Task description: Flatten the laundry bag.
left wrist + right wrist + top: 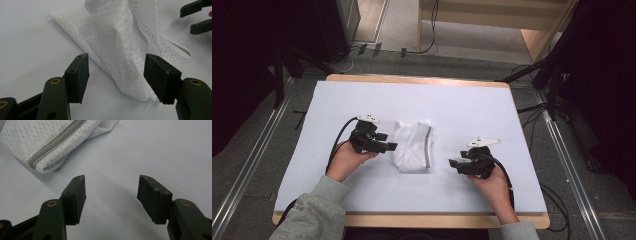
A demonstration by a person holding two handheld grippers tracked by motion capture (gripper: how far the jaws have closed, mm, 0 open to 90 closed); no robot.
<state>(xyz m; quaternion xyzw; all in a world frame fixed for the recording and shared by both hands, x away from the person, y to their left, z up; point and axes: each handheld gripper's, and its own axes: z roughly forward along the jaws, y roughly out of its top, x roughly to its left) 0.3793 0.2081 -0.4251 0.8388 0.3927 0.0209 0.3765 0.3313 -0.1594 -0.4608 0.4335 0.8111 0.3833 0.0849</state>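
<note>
A folded white mesh garment (413, 144) with a grey band lies at the middle of the white table cover (462, 110). My left gripper (388, 146) is open at its left edge; in the left gripper view the mesh cloth (120, 47) lies just ahead, its near corner between the jaws, untouched. My right gripper (454, 164) is open on the bare cover, a little right of the garment's near corner. In the right gripper view the garment (50, 142) with its grey band (57, 143) sits ahead at upper left. The right gripper's jaws (197, 16) appear at the top right of the left gripper view.
The wooden table edge (412, 220) runs along the front. Cables (557, 205) trail off the right side onto the floor, and dark stands (552, 70) are at the far right and far left.
</note>
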